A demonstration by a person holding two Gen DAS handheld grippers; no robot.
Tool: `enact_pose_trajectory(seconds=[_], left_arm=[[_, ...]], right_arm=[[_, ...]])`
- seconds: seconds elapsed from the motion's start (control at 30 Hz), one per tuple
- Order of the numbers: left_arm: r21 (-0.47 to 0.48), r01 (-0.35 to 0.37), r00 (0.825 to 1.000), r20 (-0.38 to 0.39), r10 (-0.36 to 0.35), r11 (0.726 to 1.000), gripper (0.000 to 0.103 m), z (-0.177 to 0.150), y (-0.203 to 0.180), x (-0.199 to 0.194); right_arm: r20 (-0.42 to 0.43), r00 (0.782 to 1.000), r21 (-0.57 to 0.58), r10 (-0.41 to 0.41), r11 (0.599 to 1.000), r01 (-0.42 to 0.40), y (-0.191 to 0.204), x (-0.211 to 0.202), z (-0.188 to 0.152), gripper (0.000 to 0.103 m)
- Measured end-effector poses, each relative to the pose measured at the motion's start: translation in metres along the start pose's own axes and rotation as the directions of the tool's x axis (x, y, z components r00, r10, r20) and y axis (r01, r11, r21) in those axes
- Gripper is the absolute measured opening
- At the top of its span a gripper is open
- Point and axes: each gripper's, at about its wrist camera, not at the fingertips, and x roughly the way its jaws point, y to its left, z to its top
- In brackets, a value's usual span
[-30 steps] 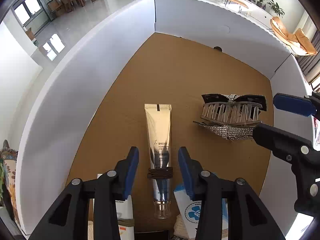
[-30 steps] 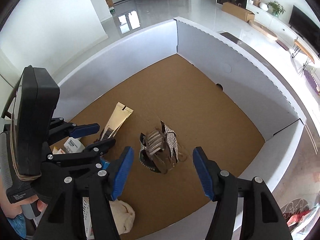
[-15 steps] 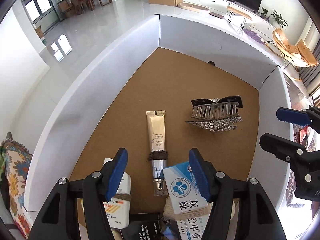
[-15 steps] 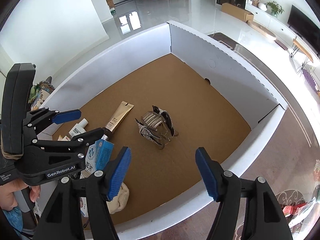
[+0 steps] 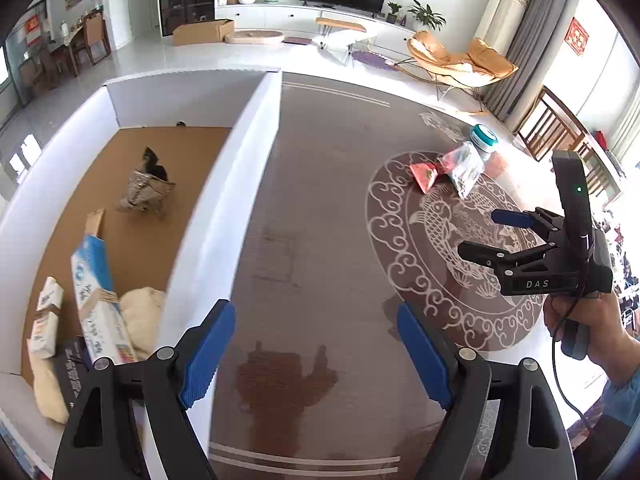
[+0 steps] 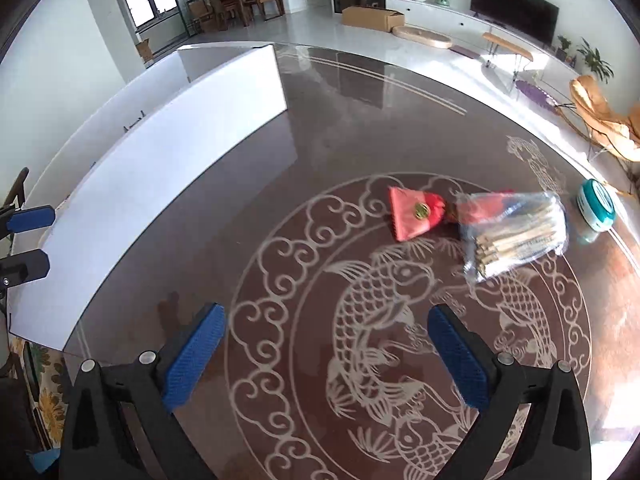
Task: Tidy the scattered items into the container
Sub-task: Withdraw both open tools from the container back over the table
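The white box with a brown floor stands at the left; it also shows in the right wrist view. Inside lie a sparkly hair claw, a blue-white carton, a gold tube and other small packs. On the dark table lie a red pouch, a clear bag of sticks and a teal-lidded jar. My left gripper is open and empty over the table beside the box. My right gripper is open and empty, short of the red pouch.
The table is dark glass with a white fish and cloud pattern. A living room with an orange chair lies beyond the far edge. The right gripper and the hand holding it show in the left wrist view.
Both grippers have left the box and swung right over the table. The left one opened wider. The gold tube and hair claw stay in the box.
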Motion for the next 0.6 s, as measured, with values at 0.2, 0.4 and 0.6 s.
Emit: enact_pose_trajectory(seconds=[0.2,0.4,0.6], left_arm=[[-0.005,0.019,0.997,-0.080,-0.020,1.000,0.083,-0.030,-0.059,0.080],[0.118,-0.100,0.995,0.032,0.097,0.988,0.089,-0.029,-0.114,0.105],[0.117,-0.118,0.989,0.102,0.106,0.986,0.103,-0.021,-0.127,0.114]], right_arm=[[0.058,0.986,0.144,-0.159,0.978,0.149,-0.079,-0.021,-0.098,0.101],[0.043,0.977,0.183,-0.209,0.963,0.198,-0.105,-0.025,-0.129,0.102],[0.091,0.966,0.213,-0.242,0.952,0.219,-0.105,-0.027,-0.137,0.103]])
